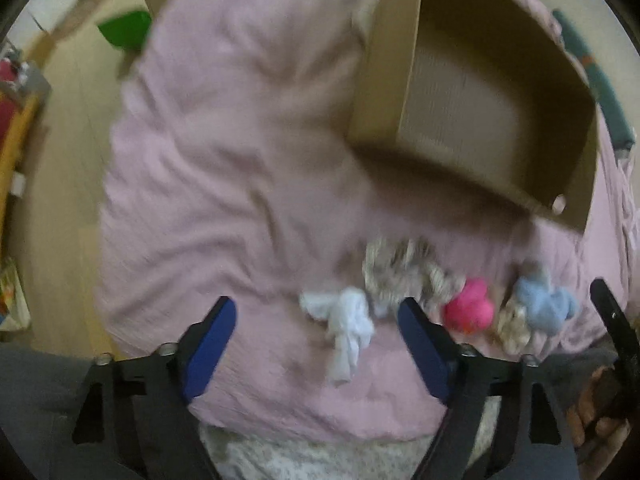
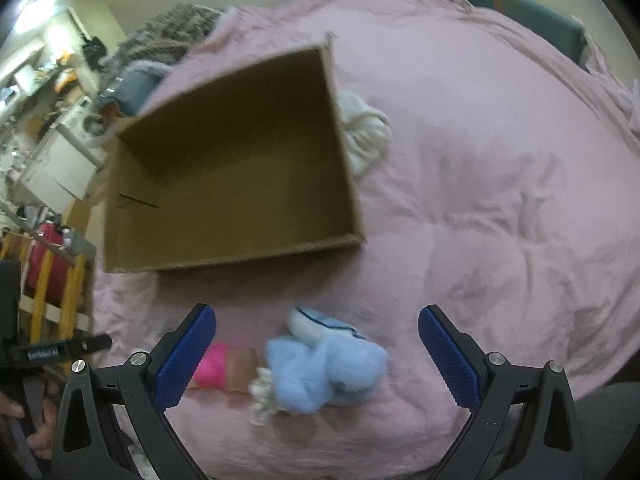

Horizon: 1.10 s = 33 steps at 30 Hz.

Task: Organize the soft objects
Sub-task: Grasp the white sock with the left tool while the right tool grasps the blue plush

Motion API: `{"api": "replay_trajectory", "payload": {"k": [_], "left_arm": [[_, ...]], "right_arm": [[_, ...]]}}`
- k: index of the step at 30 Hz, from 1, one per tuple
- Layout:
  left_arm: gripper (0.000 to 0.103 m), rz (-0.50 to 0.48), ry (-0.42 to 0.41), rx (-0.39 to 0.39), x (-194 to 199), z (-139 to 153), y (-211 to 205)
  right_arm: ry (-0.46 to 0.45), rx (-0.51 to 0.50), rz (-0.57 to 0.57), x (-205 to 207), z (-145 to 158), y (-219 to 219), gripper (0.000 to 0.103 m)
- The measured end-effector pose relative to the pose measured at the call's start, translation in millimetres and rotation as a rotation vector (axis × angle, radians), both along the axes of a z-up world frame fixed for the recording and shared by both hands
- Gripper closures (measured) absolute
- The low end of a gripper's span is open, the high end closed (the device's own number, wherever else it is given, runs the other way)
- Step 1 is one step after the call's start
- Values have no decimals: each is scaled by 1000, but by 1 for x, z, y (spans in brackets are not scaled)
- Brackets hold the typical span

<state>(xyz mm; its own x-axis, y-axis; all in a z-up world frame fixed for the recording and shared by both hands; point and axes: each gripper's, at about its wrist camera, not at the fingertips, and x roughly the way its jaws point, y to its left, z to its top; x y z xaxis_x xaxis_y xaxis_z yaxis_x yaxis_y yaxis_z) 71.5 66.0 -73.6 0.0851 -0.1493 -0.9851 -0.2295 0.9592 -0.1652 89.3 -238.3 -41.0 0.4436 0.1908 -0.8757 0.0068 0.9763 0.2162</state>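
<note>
The right gripper (image 2: 318, 354) is hovering wide open and empty directly over the blue plush toy (image 2: 326, 372) lying on the pink bed (image 2: 480, 200); the left gripper (image 1: 316, 340), also spread and empty, is framing a white sock (image 1: 344, 320); the empty cardboard box (image 2: 232, 176) is waiting just beyond.

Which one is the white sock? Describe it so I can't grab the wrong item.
Start at the open cardboard box on the pink duvet; a row of soft items lies in front of it. The white sock is at the row's left end, between the left gripper fingers: plain white, unlike the patterned, pink and blue neighbours.
</note>
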Motion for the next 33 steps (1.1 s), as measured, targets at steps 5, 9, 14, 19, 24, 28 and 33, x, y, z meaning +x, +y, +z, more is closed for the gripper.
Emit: {"api": "replay_trajectory", "payload": {"k": [5,9,14,19,24,28,33], "left_arm": [[50,-10,73,-43,-2,-31,-11],[64,-47,64,-32,-1,-35,-19],[81,-58,41,-52,-5,-31,-19],[81,-23,-11,-42,-17,-6,-9],[81,6,-104,-2,-21,12,3],[81,13,-139,4,-20,22,9],[81,15,-167,-2,-18,26,11]], "right_arm": [[74,69,-45,3,-13,-13,0],[126,152,-96,5,-21,-28,0],[230,200,-120,11,-43,-32,0],[307,175,-51,13,-60,-15,0],[348,106,-23,18,-76,-1,8],[404,94,-18,18,-89,2,45],[358,165,-48,14,-80,-8,71]]}}
